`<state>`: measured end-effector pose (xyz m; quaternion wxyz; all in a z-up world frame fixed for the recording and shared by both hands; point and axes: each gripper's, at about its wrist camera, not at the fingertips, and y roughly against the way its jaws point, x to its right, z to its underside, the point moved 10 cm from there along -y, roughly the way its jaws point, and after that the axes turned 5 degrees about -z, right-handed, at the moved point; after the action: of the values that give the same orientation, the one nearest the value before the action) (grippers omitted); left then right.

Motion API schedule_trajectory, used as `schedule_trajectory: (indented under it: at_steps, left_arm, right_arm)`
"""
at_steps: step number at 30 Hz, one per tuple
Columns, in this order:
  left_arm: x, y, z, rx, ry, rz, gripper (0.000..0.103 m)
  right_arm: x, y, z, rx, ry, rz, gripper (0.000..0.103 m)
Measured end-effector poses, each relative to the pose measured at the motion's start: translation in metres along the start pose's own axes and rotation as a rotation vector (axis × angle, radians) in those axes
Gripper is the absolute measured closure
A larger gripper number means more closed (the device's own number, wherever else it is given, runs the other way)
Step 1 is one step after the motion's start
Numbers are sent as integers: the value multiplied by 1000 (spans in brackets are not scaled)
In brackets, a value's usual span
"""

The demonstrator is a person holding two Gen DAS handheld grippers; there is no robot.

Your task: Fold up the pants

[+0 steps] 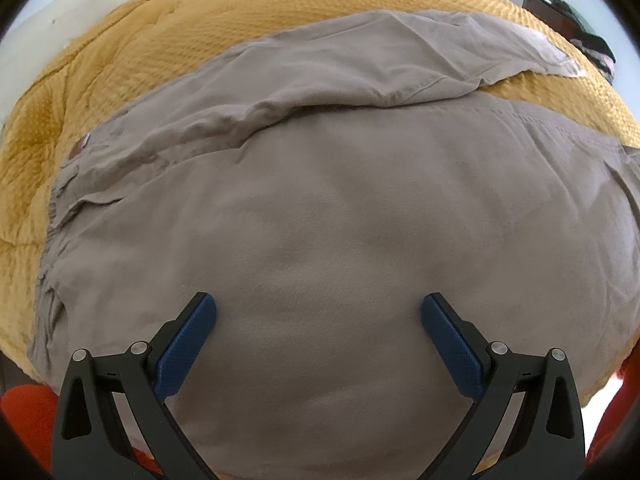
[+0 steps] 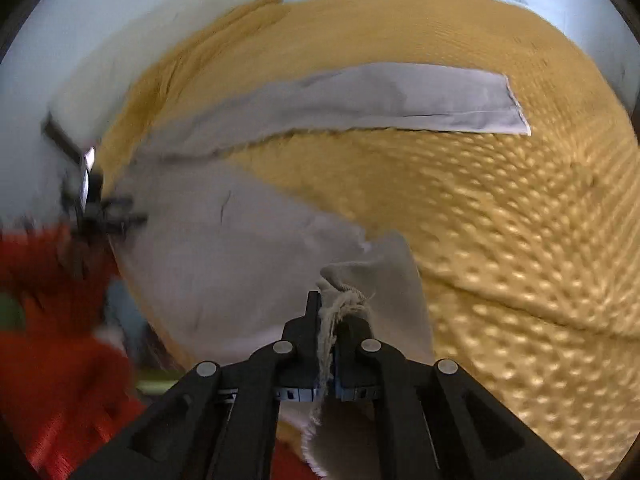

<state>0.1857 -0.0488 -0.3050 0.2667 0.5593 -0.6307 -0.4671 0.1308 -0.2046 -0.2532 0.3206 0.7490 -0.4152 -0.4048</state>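
The beige pants [image 1: 320,208] are spread across the middle of the mustard bedspread [image 1: 168,48]. One frayed leg hem [image 2: 340,300] is pinched in the closed right gripper [image 2: 329,312], lifted off the cover (low centre). The left gripper [image 1: 319,320] is held wide open above the seat, gripping nothing. Folding one leg over the other appears begun; the hem would next be carried to the far leg [image 2: 400,96], upper centre. A pale pillow [image 1: 60,12] and white wall are seen upper left.

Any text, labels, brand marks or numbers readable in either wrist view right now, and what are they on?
None can be read.
Small brown patch at the waistband of the beige cotton pants: looks like a label, too small to read.
Frayed hem of the pants leg: no print visible, view blurred.
Mustard-yellow textured bedspread: no lettering.
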Motion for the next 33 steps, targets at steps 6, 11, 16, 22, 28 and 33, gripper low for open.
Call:
schedule_trajectory:
  at_steps: [6,11,16,22,28,33]
  left_arm:
    - [0,0,-1,-1,-2,5,0]
    - [-1,8,0,-26,17,18,1]
    - [47,28,-3,7,-79,150,1]
    - [37,19,29,-86,-193,104,0]
    - [-83,15,47,-161,164,-4,1]
    - [-49,28,13,-32,109,96,1]
  right_arm:
    - [185,65,60,120,-605,537,86]
    - [151,64,53,143,-639,327,85]
    - [23,-14,30,52,-641,-156,60]
    - [83,-37,76,-81,-777,152,90]
    - [85,4,66,-25,-712,312,82]
    - [-63,-86,-13,-31,-578,-115,74]
